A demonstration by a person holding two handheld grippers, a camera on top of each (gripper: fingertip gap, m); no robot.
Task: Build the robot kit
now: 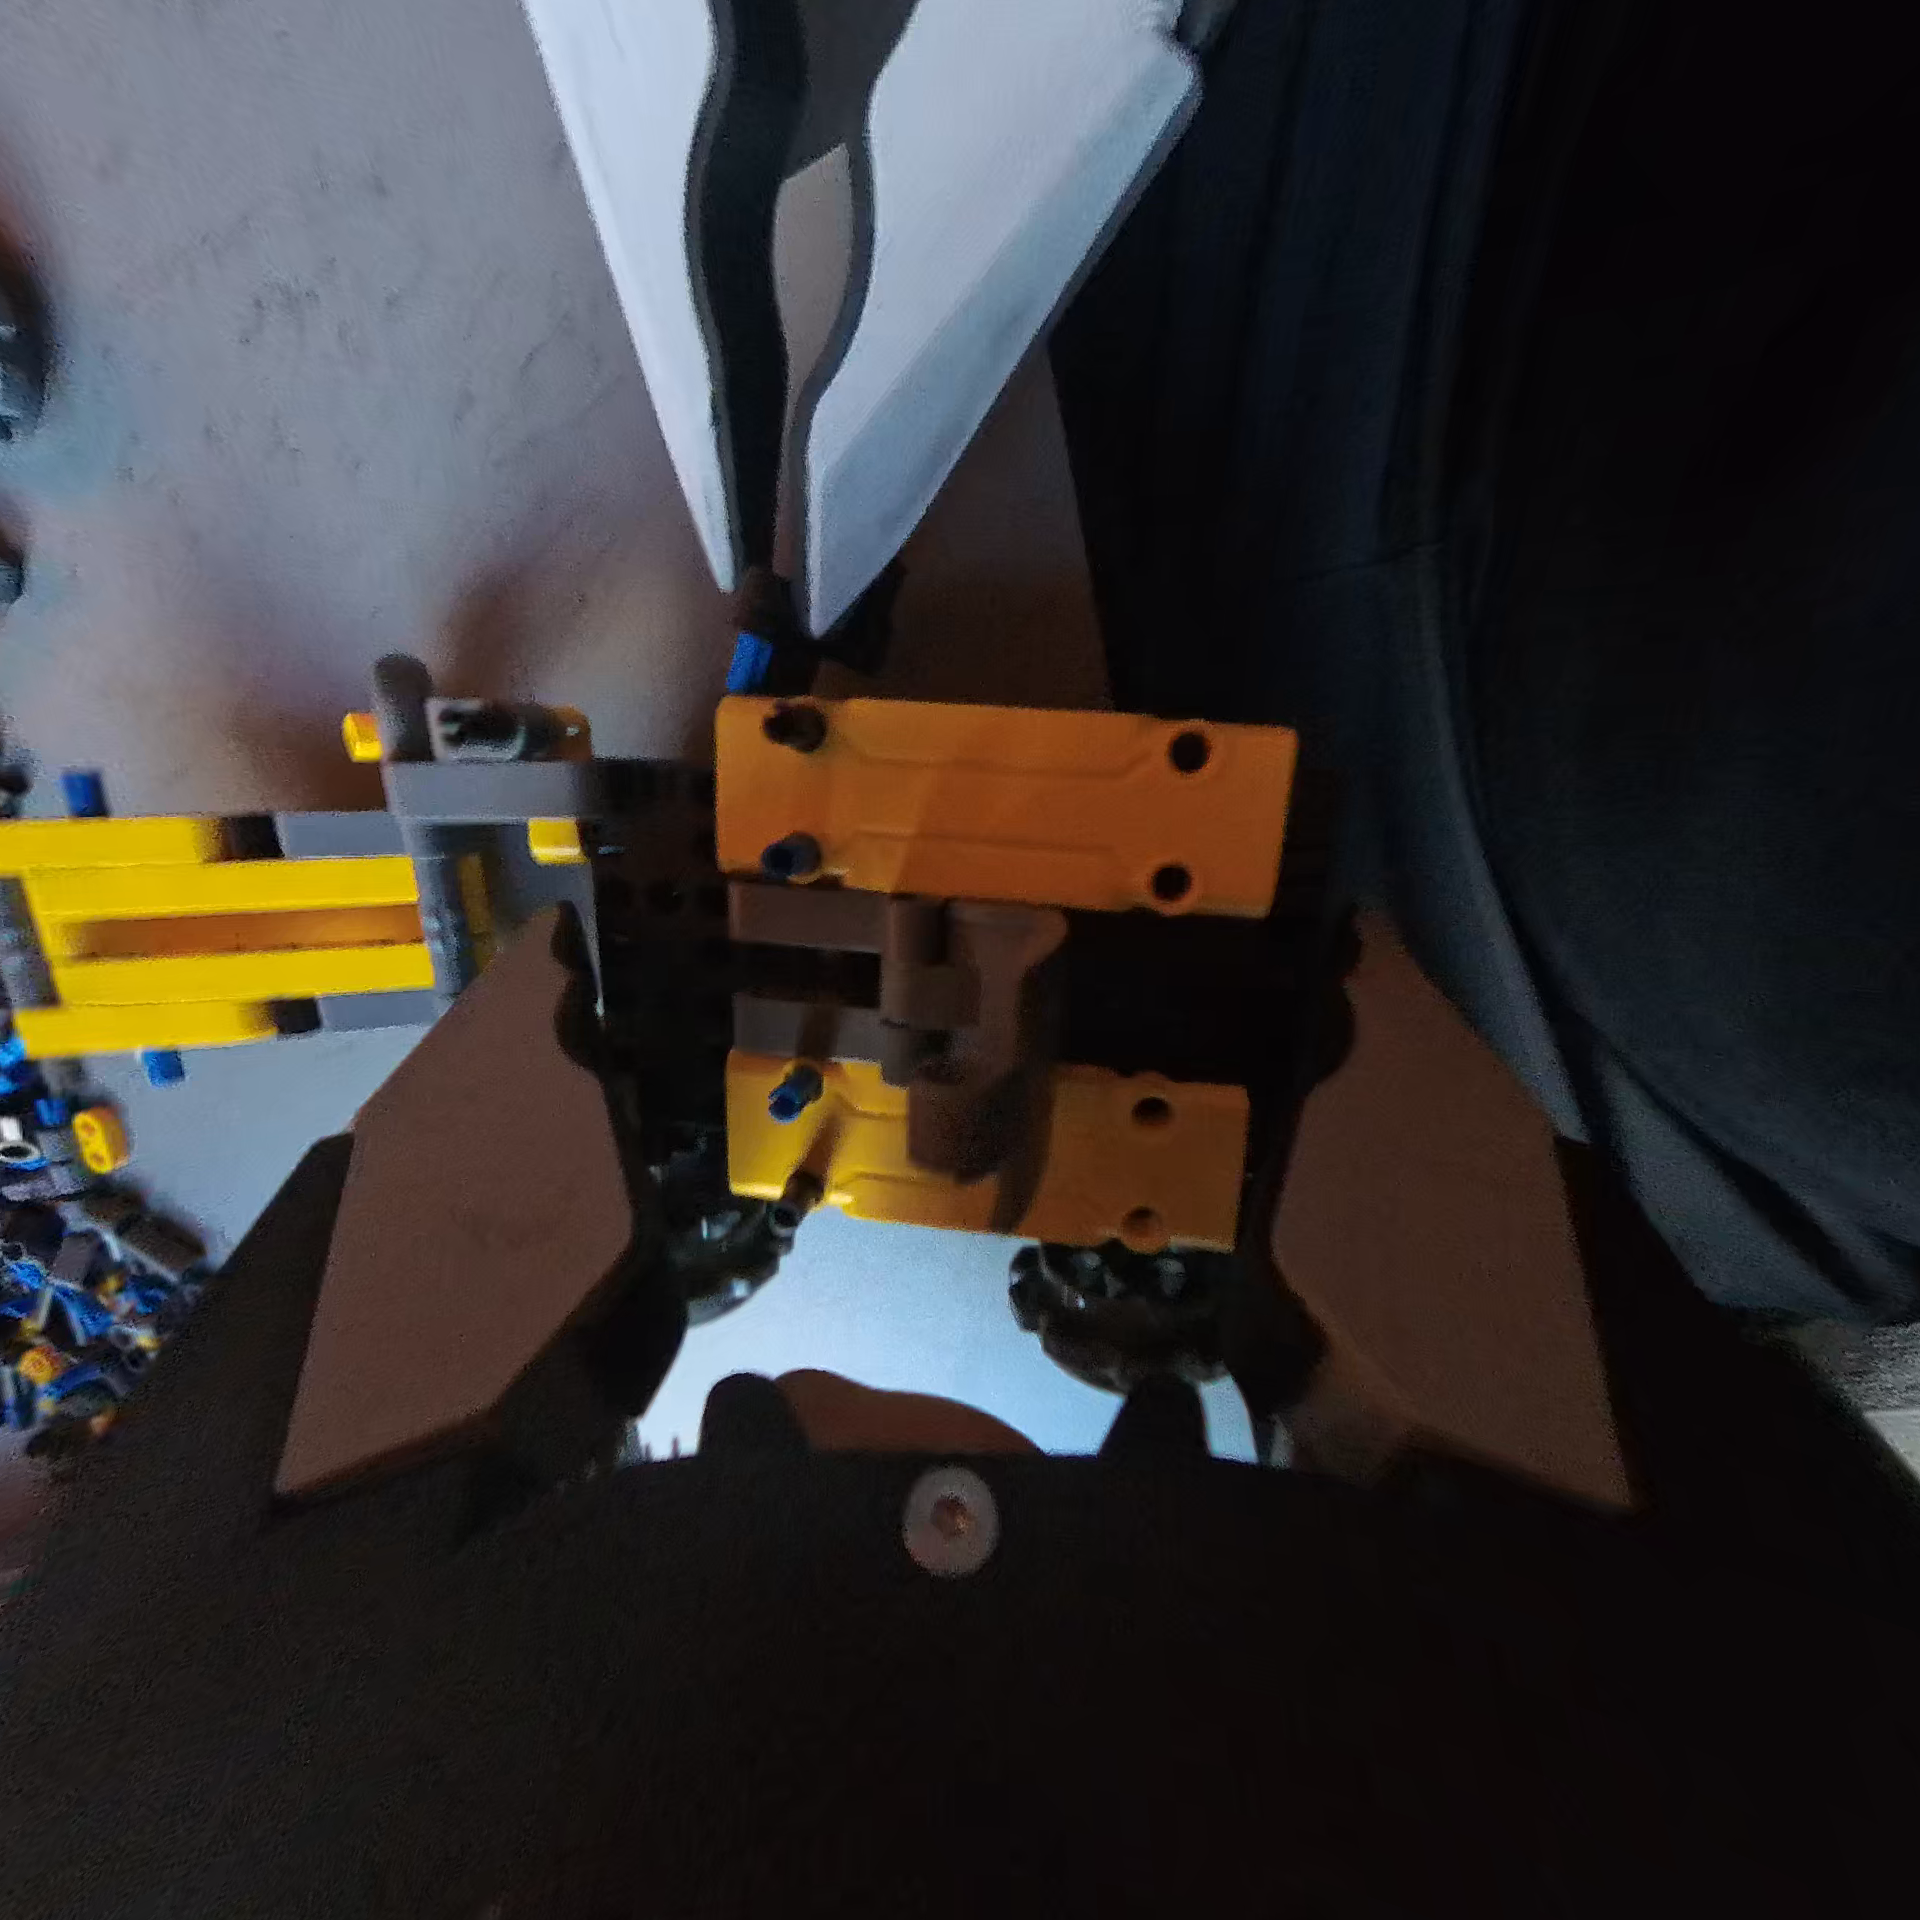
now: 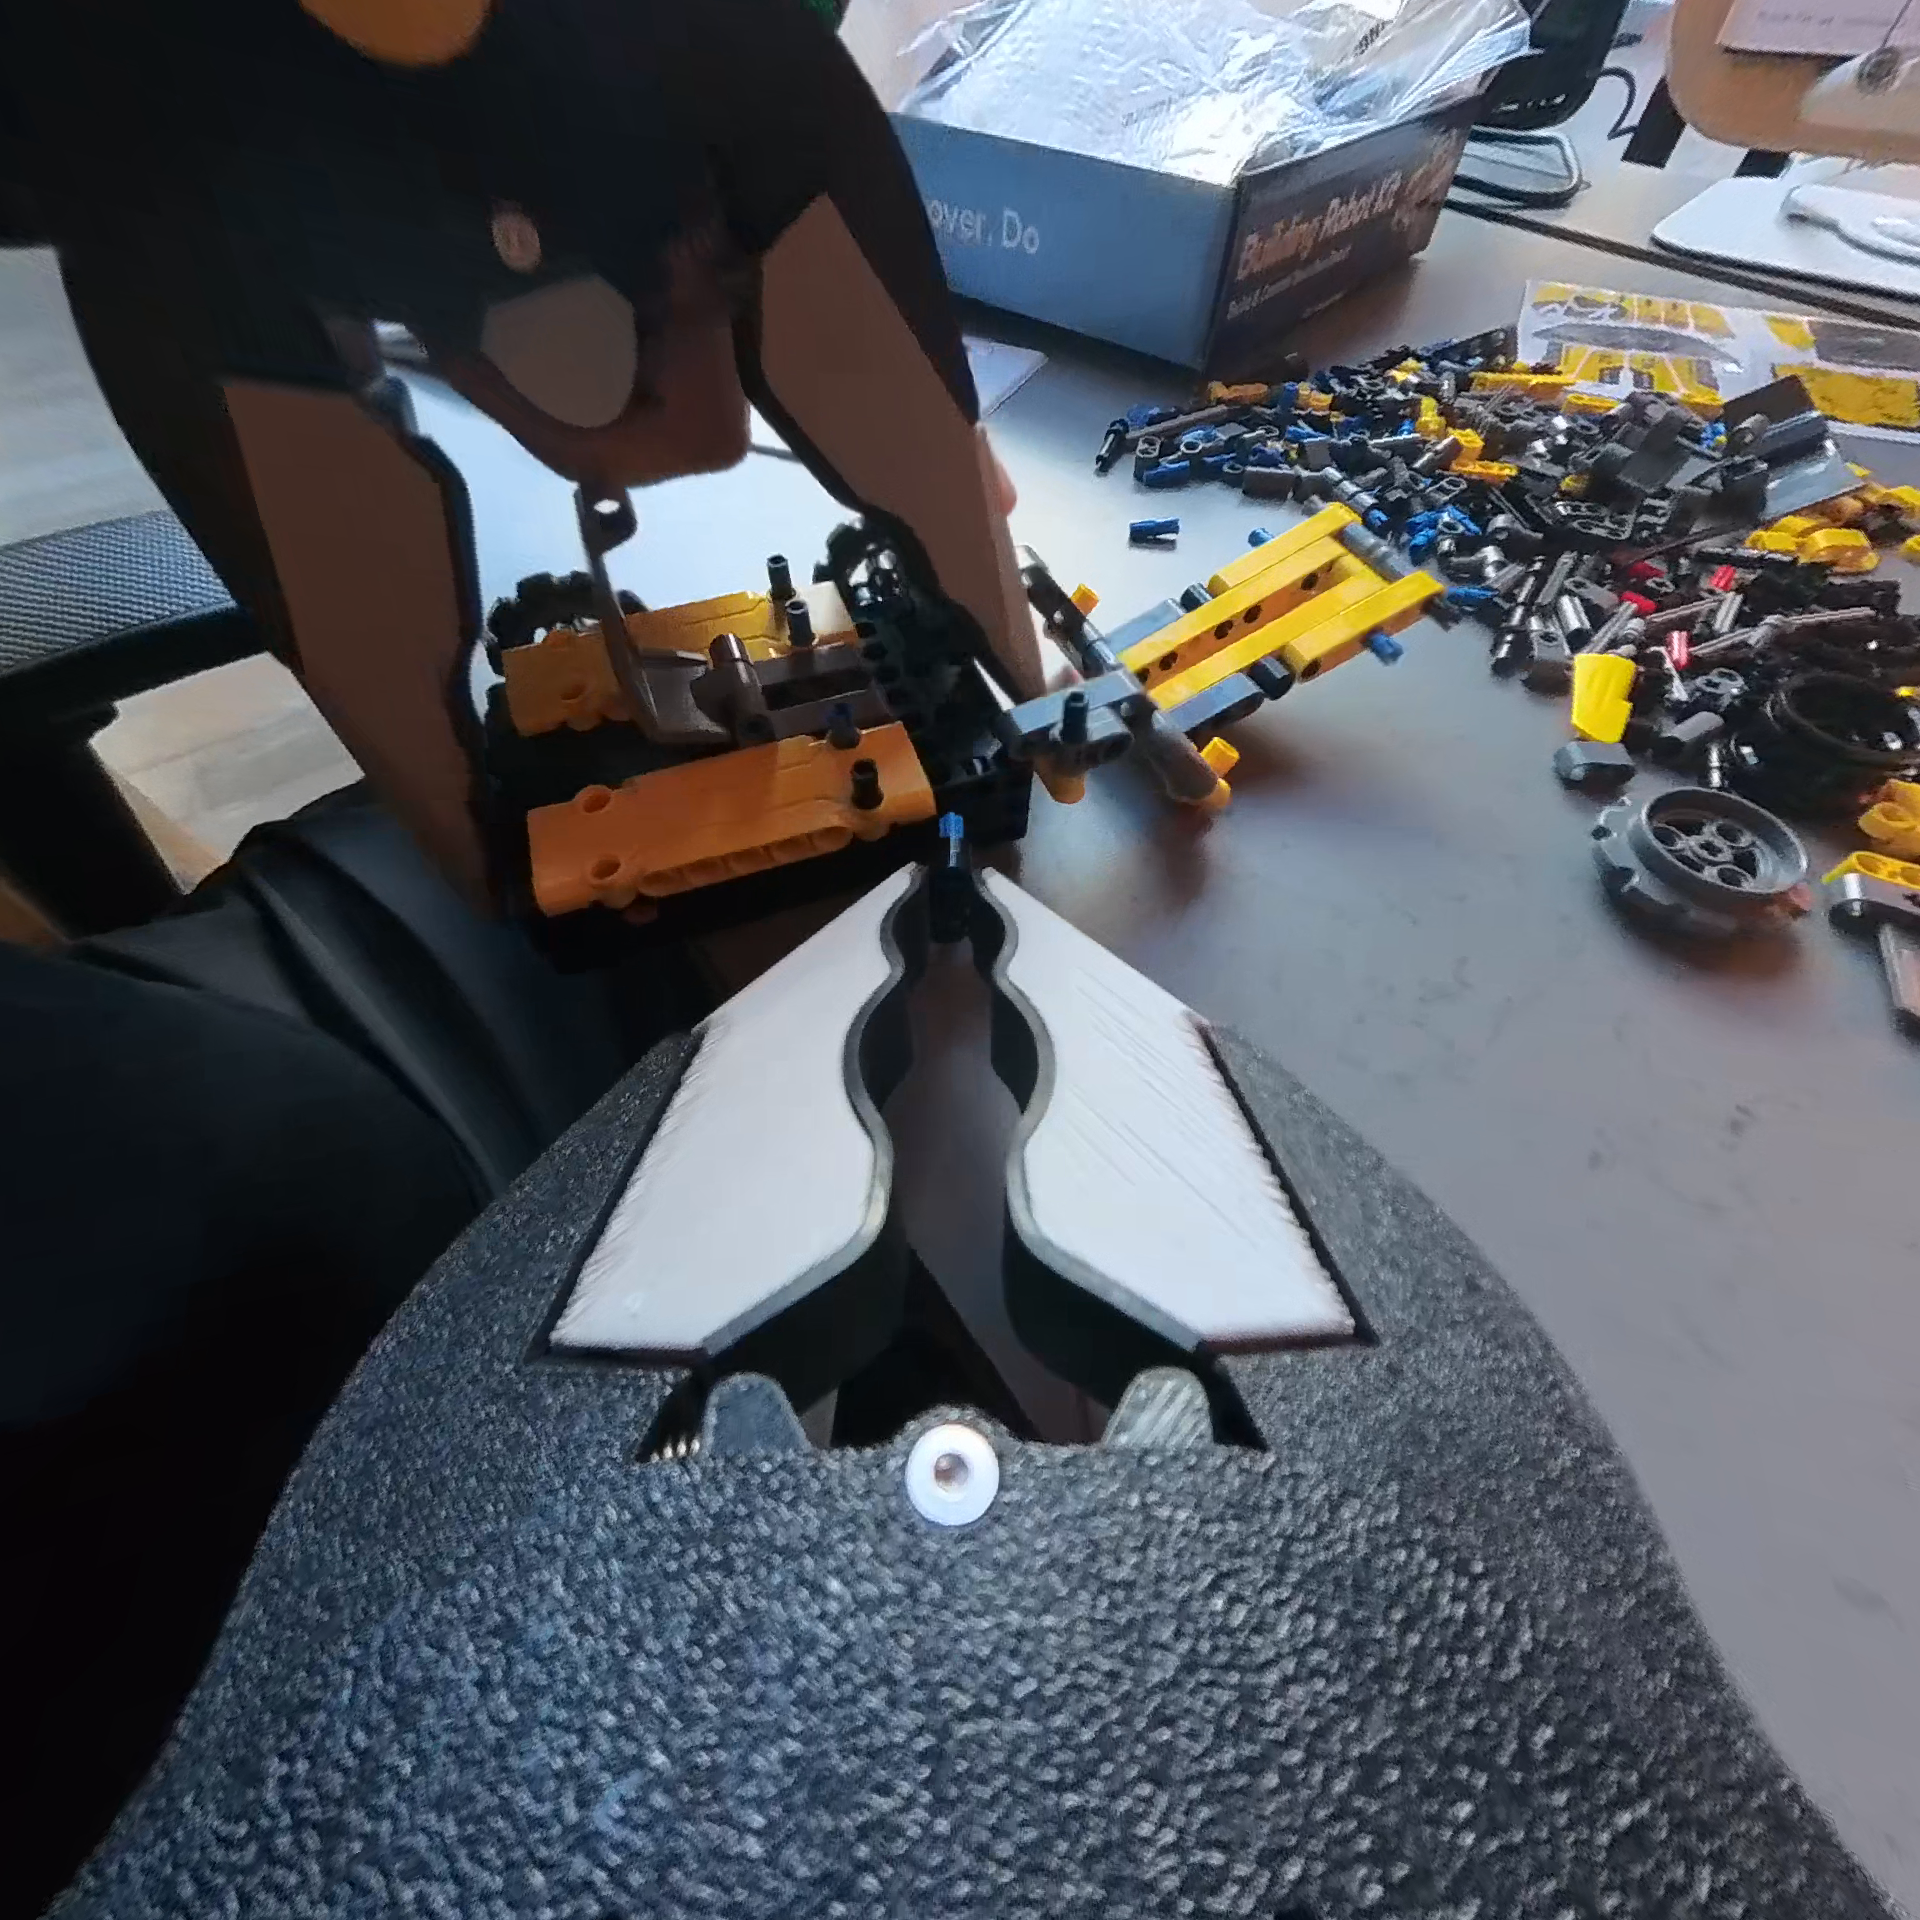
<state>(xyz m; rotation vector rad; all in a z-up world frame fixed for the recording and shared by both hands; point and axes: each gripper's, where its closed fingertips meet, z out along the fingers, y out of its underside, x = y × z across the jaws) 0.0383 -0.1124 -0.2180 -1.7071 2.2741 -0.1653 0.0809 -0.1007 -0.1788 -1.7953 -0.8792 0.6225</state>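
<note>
There is printed writing on the side of the blue and black cardboard box (image 2: 1195, 249) at the far side of the table (image 2: 1403, 1091), and on the yellow and black sheet (image 2: 1704, 364) beyond the heap of loose parts (image 2: 1558, 540); the box is open, with crinkled clear plastic bags on top. My left gripper (image 1: 966, 1122) has its brown fingers spread wide around the brick model (image 1: 997, 935), clasping its black body from both sides: two orange panels with round holes, a grey-brown lever block between them, black toothed wheels below, and a yellow and grey arm (image 2: 1278, 623) reaching out over the table. My right gripper (image 2: 948, 883) is pinched nearly closed on a small black pin with a blue tip (image 2: 950, 844), just beside the corner of the nearer orange panel. A dark grey wheel hub (image 2: 1704, 852) lies apart to the right
</note>
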